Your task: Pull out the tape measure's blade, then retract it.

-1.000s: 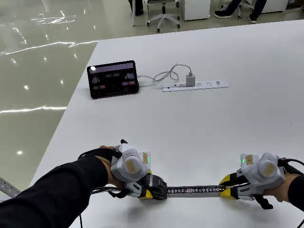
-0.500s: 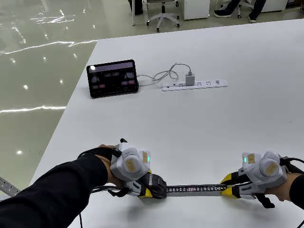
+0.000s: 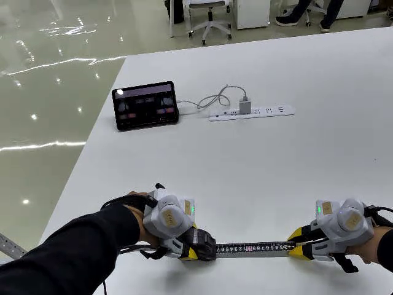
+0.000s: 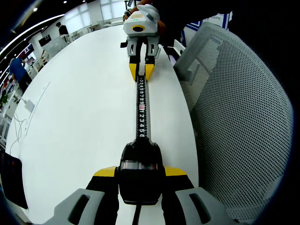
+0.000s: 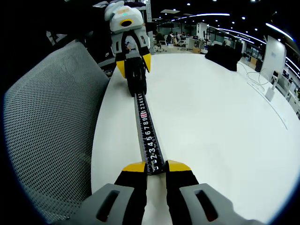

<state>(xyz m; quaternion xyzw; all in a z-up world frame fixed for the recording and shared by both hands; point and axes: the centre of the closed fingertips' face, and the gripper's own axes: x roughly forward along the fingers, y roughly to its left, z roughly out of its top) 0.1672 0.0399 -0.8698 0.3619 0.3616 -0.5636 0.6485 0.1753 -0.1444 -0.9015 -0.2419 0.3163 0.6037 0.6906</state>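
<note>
Tape measure case [image 3: 202, 243] sits on the white tabletop [image 3: 276, 172] at the near edge, well in front of the tablet [image 3: 145, 104]. It is pinched between the yellow tips of the left tool [image 3: 194, 244]. Its blade [image 3: 252, 247] is pulled out and lies flat on the tabletop, numbers up, running right from the case. The right tool [image 3: 297, 244] is pressed together on the blade's free end, far to the front-right of the tablet. A power strip [image 3: 252, 112] with a charger [image 3: 245, 104] lies just right of the tablet, with a cable [image 3: 212, 98] between them. In the left gripper view a grey mesh chair back [image 4: 234, 117] stands beside the tabletop edge.
</note>
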